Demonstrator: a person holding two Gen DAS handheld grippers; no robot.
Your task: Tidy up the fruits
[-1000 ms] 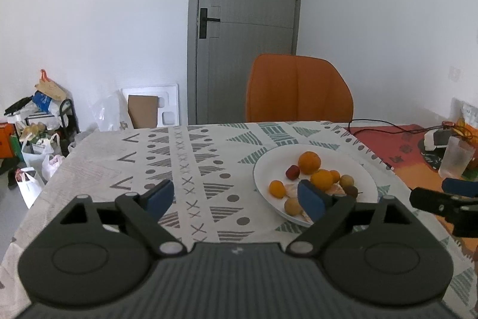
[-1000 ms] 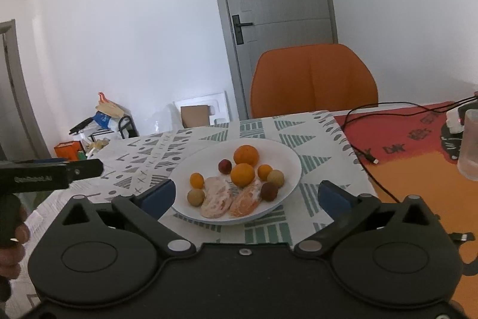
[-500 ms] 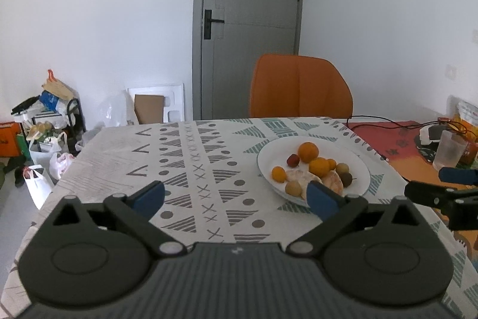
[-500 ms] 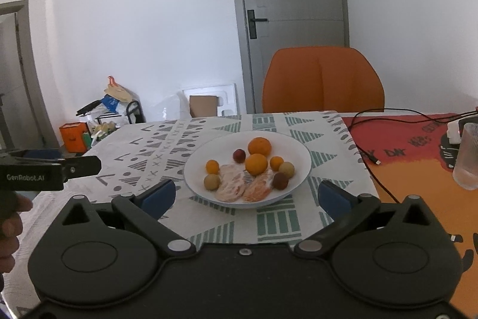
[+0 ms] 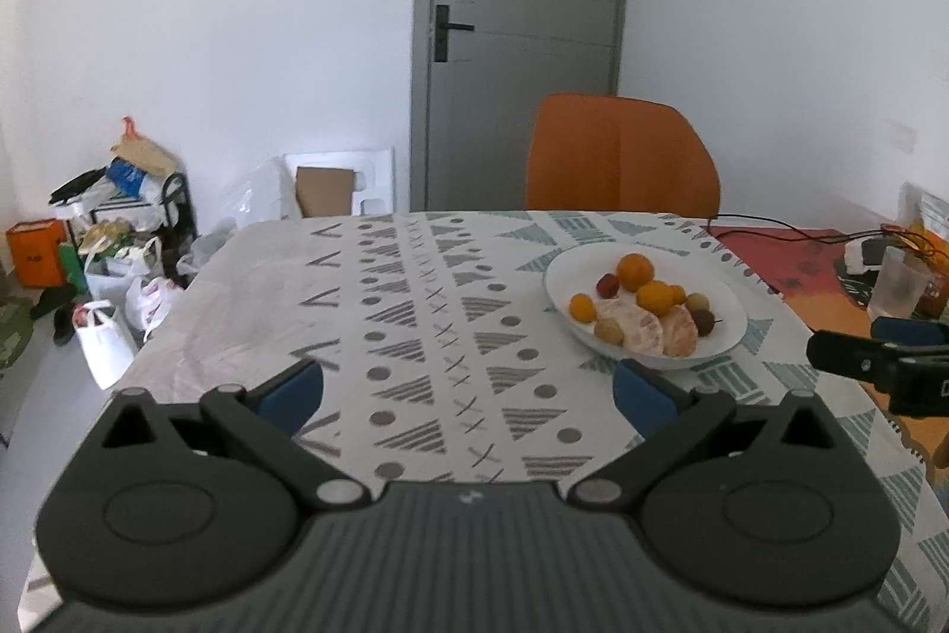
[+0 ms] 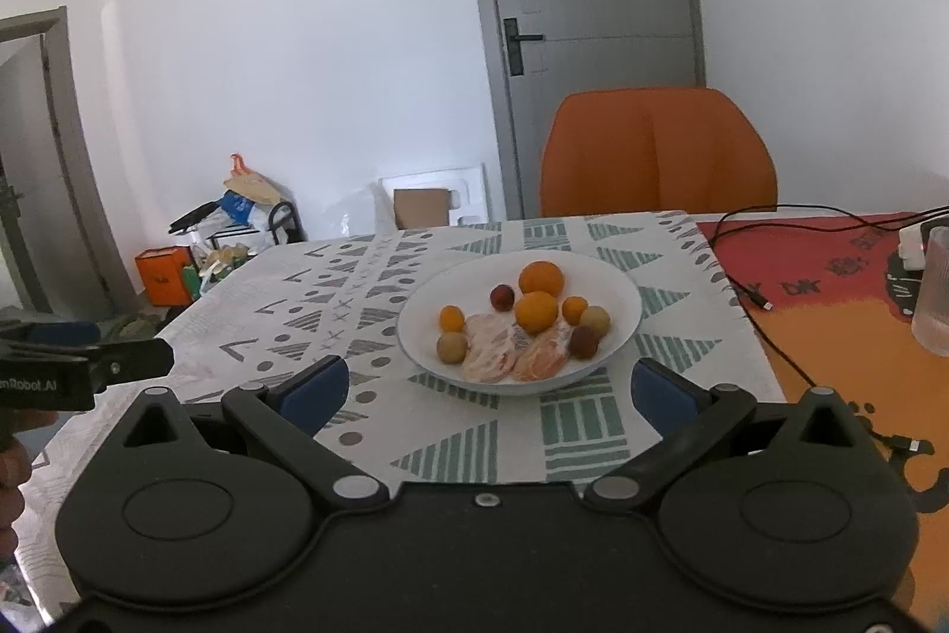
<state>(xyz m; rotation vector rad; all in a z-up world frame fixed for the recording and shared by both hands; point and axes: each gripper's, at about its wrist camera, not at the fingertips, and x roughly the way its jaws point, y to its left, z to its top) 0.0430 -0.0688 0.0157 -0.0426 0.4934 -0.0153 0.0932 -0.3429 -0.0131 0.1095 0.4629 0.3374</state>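
Plate (image 6: 623, 289) sits on the table (image 6: 368, 289), fruits (image 6: 537, 311) heaped in it. Chair (image 6: 658, 152) stands behind the table, door (image 6: 587, 28) behind that. Cup (image 6: 932, 298) off to the plate's right, bags (image 5: 112, 289) on the floor left of the table.

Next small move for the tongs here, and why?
Probably hold both off: the fruit all lies on the white plate, and the left tongs, whose jaws have just been opening, and the right tongs stand open, holding nothing.
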